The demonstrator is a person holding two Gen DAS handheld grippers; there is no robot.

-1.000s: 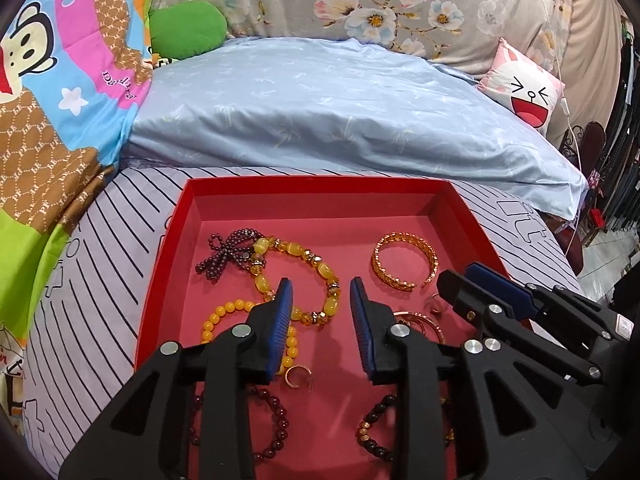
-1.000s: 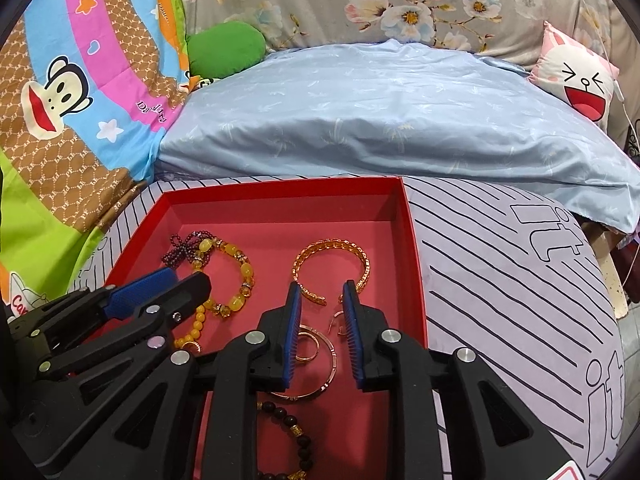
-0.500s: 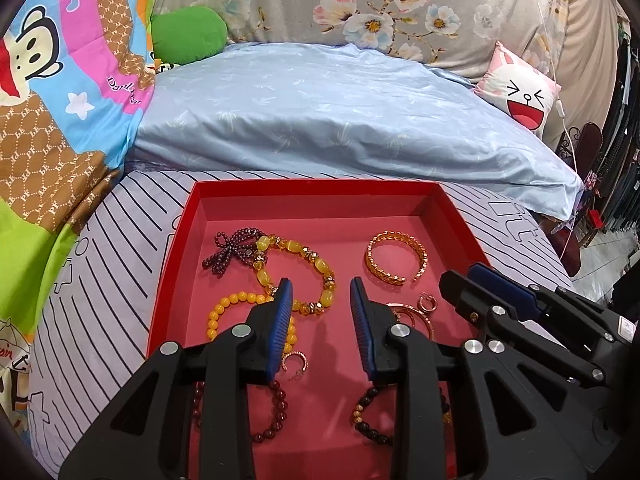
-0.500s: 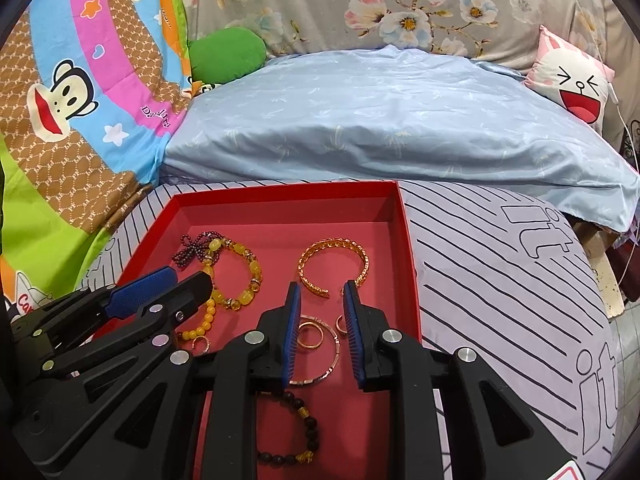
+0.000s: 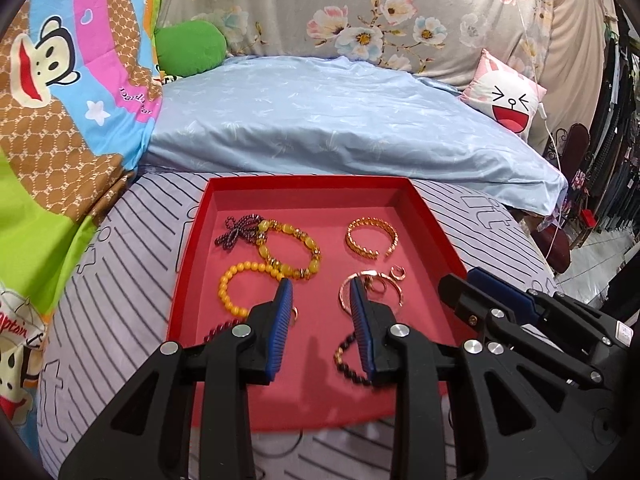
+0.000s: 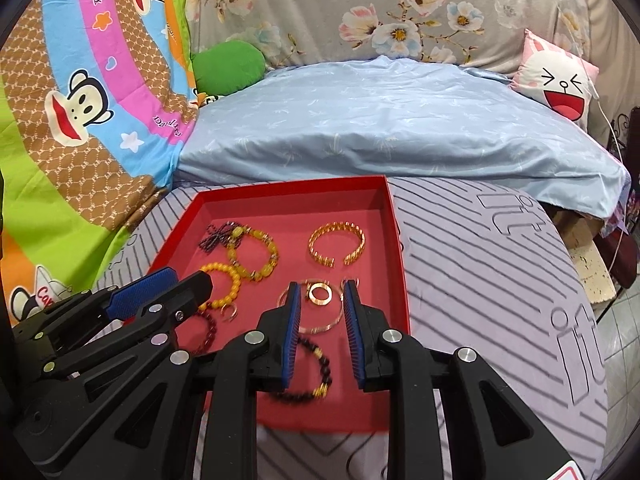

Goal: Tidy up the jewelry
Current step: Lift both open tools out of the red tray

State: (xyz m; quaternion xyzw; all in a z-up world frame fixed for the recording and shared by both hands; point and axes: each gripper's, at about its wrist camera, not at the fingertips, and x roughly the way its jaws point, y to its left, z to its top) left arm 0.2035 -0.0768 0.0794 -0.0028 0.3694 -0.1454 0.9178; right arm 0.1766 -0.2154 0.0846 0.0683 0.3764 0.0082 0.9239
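Observation:
A red tray (image 5: 192,236) (image 6: 402,264) lies on the striped bed cover and holds jewelry: a gold cuff (image 5: 372,237) (image 6: 337,244), a yellow stone bracelet (image 5: 290,254) (image 6: 256,254), a yellow bead bracelet (image 5: 234,286) (image 6: 228,280), a dark bead bow (image 5: 236,230), a thin rose-gold bangle with rings (image 5: 376,284) (image 6: 320,294), and dark bead bracelets (image 5: 348,360) (image 6: 316,376). My left gripper (image 5: 320,292) is open and empty above the tray's near half. My right gripper (image 6: 320,294) is open and empty above the bangle and rings.
A light blue quilt (image 5: 328,120) lies behind the tray. A cartoon monkey blanket (image 5: 60,80) rises on the left. A green cushion (image 5: 188,46) and a pink rabbit pillow (image 5: 506,98) sit at the back. The bed's edge drops off on the right (image 6: 600,280).
Both grippers have drawn back and up from the tray, so more of it and its near edge show. The jaws stay open. The jewelry has not moved.

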